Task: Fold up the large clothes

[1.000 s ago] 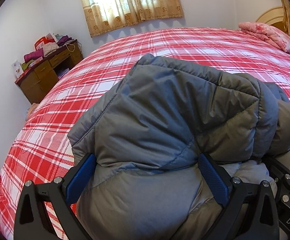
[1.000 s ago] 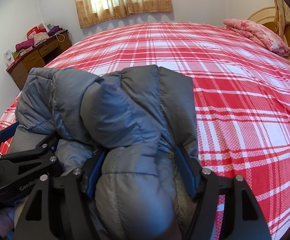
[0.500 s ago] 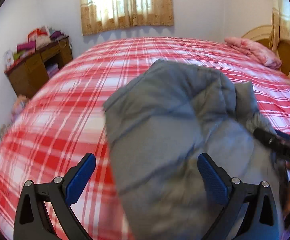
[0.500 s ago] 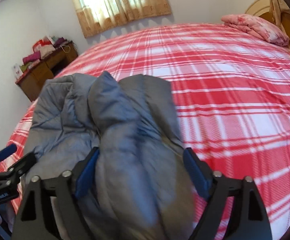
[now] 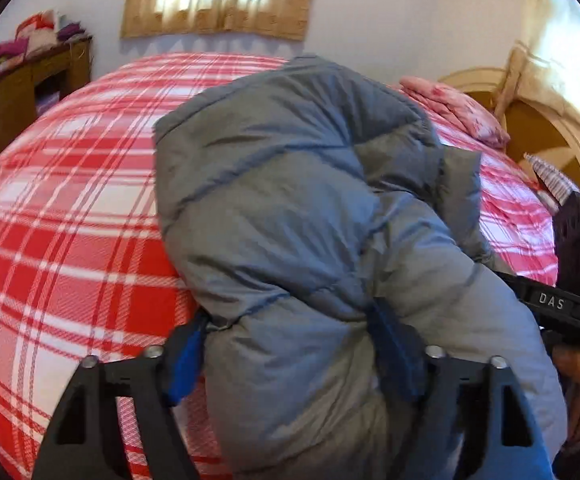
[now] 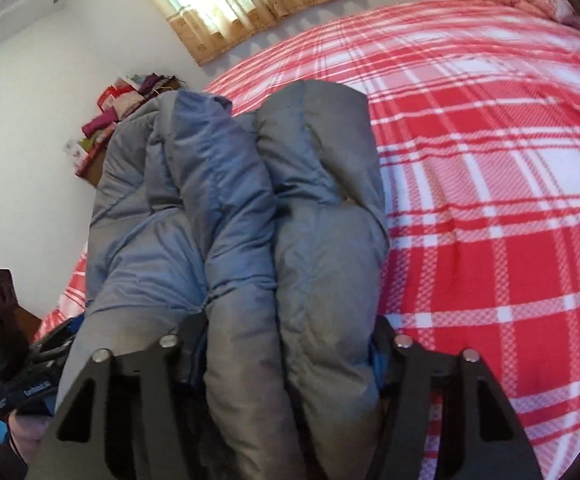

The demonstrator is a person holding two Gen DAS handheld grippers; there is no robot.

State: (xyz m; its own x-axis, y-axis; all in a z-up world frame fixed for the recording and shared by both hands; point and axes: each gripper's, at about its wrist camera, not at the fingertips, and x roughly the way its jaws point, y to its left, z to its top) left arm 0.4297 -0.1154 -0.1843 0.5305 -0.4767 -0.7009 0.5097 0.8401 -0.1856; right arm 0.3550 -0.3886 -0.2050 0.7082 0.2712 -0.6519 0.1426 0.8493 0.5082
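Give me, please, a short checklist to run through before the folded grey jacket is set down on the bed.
1. Left gripper clamped on the grey puffer jacket: ok, padding bulges between the jaws.
2. Right gripper clamped on the jacket: ok, several layers pinched.
3. Layers bundled, none trailing: cannot tell, the underside is hidden.
4. Landing spot on the red plaid bedspread bare: ok to the right of the jacket.
5. Pink pillow clear of the drop: ok, far by the headboard.
6. Grippers apart from each other: ok, though close.
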